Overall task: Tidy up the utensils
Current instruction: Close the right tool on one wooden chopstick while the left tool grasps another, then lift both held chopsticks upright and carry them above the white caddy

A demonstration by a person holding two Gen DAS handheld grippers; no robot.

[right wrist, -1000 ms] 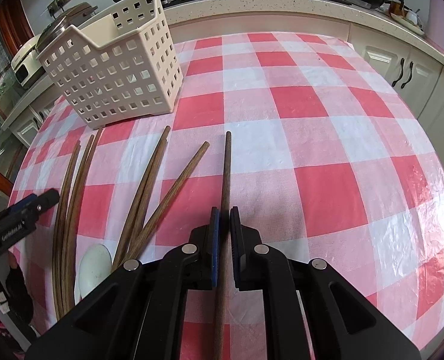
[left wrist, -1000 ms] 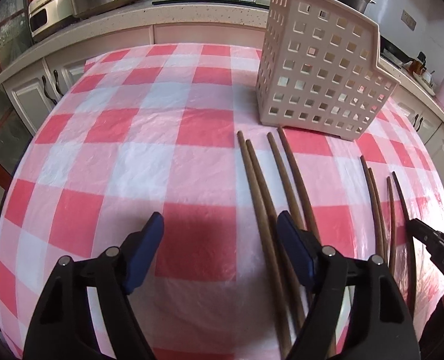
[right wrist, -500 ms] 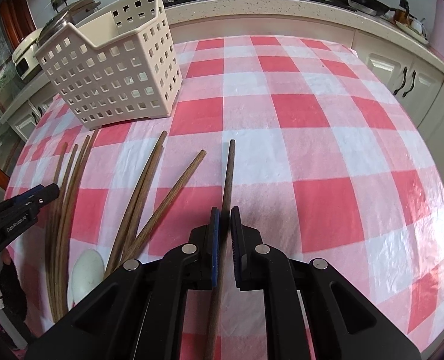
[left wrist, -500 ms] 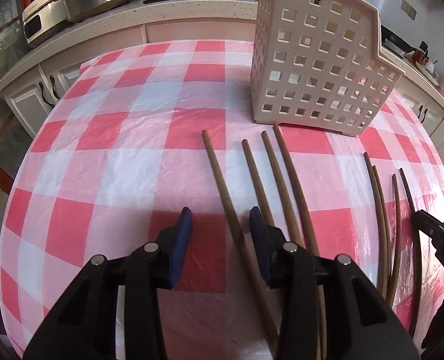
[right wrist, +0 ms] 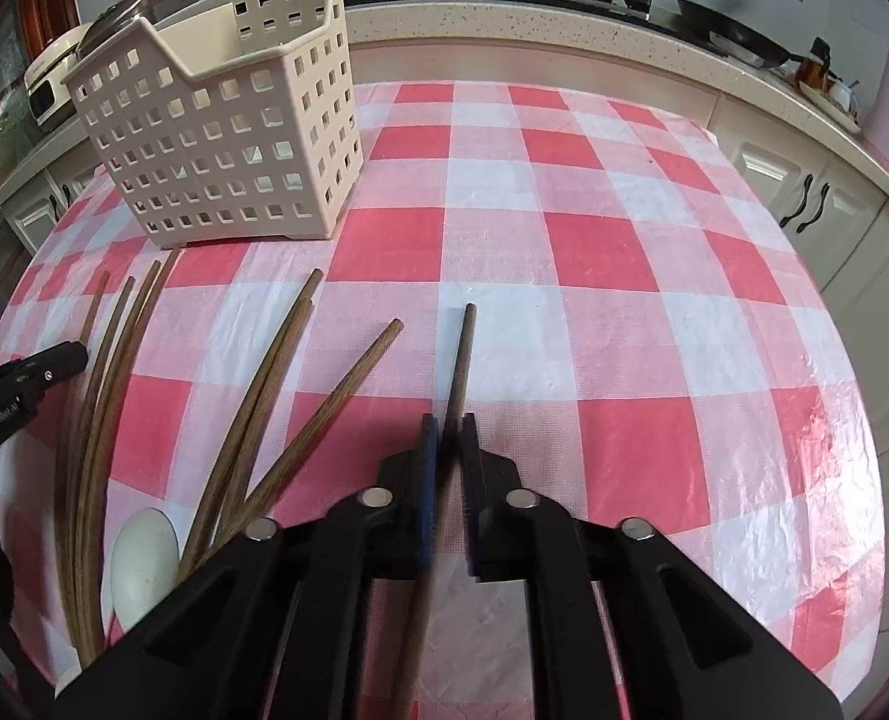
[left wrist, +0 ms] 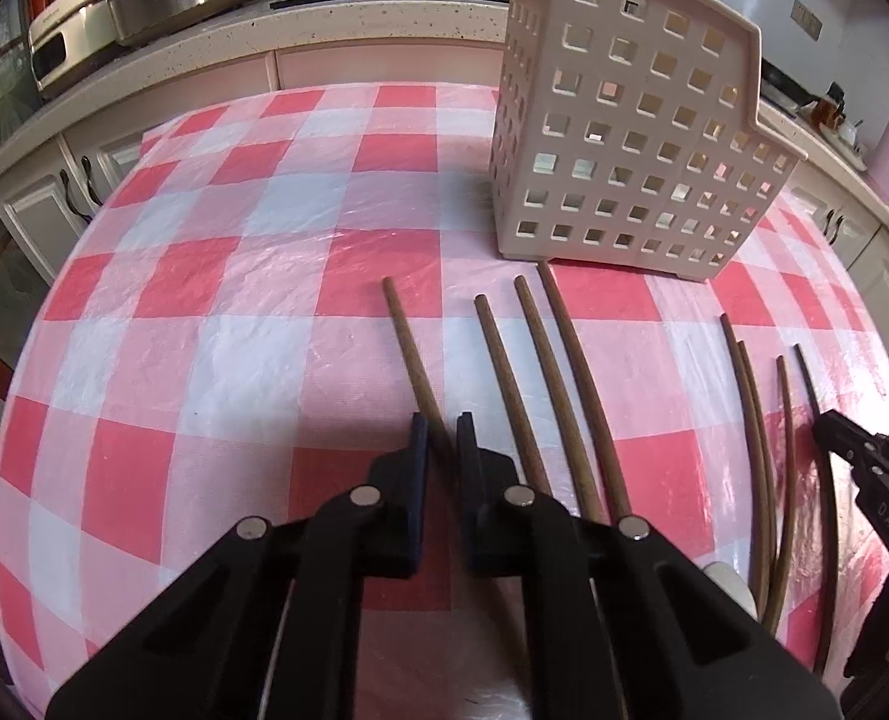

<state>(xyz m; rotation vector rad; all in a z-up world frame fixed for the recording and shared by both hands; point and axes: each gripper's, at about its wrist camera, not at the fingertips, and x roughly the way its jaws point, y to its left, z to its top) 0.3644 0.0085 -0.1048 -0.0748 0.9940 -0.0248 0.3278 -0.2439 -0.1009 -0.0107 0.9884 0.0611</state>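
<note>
Red-and-white checked tablecloth [left wrist: 216, 276] is seen below; each downward-tilted gripper — left gripper [left wrist: 441, 429], jaws closing, and right gripper [right wrist: 449, 429] — is clamped on a brown wooden chopstick [left wrist: 411, 348].

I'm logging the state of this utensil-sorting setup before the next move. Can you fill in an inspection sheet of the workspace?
Surface: red and white checked tablecloth, plastic-covered.
Job's things: perforated cream utensil basket upright; brown wooden chopsticks lie loose in front of it; a white spoon beside them.
Clutter: nothing seen.
Grippers: left gripper closing on one chopstick lying between its pads; right gripper shut on another chopstick.
Cables: nothing seen on the table.
Surroundings: kitchen counter with gas hob, pots, cabinets below.
</note>
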